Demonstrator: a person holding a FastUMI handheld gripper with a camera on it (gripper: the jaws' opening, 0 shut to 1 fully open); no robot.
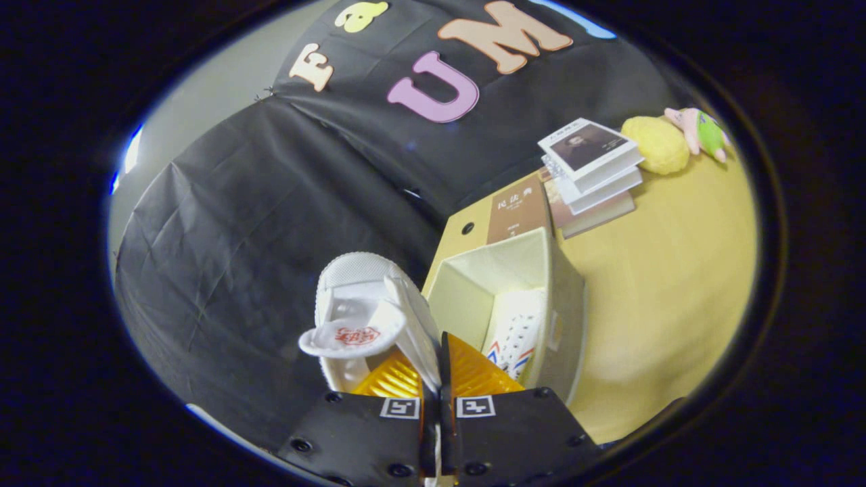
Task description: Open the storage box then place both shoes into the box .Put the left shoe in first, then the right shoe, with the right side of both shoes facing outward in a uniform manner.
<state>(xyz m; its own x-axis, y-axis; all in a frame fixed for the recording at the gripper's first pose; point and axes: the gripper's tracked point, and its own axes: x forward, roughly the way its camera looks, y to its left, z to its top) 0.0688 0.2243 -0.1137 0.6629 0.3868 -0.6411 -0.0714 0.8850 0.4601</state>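
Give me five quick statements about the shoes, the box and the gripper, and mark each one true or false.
1. The hand-held gripper is shut on the white shoe, pinching its side wall. True.
2. The storage box is closed. False: it is open, its inside showing.
3. A shoe already lies in the box. True.
4. The held shoe rests on the yellow table. False: it hangs beside the box, in front of the black cloth.
5. The stack of books sits inside the box. False: it stands on the table beyond the box, near the plush toys.
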